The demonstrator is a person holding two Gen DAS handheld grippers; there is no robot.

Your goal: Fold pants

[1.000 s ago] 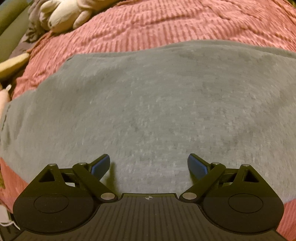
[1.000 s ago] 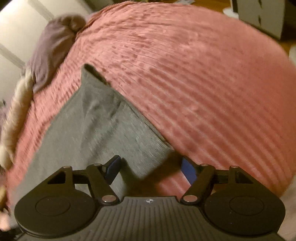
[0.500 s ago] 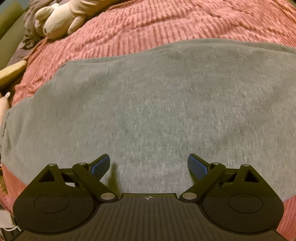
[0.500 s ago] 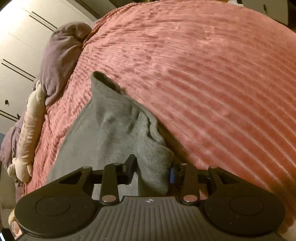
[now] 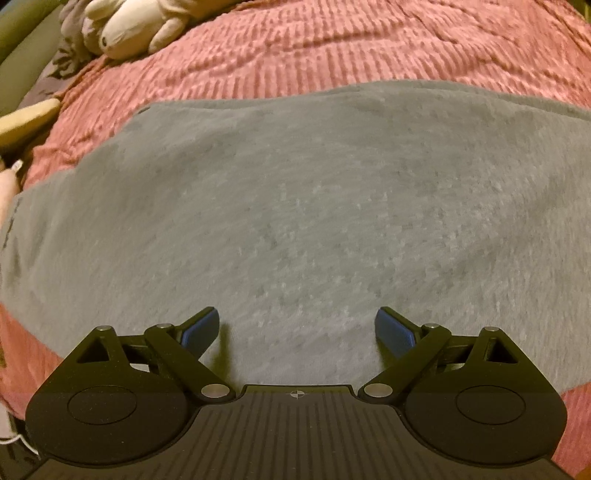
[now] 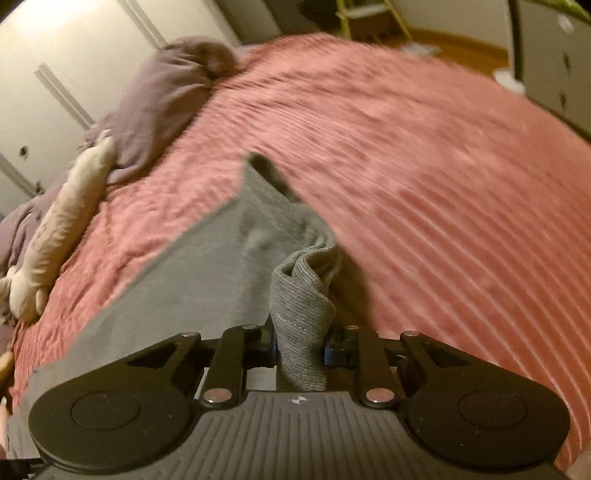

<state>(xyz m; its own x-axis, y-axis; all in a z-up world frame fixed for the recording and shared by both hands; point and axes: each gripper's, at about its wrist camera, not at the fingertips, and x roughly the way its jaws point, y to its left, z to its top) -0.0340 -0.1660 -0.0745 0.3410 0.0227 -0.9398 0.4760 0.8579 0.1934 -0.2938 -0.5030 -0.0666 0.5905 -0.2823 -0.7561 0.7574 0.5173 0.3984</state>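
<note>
Pants point(image 5: 295, 221), grey, are spread flat on the pink ribbed bedspread point(image 5: 332, 48). Their ribbed cuff point(image 6: 301, 325) is pinched between the closed jaws of the right gripper point(image 6: 300, 345). The left gripper point(image 5: 297, 328) is held spread wide over the fabric, with a plush toy point(image 5: 133, 26) at eleven o'clock.
</note>
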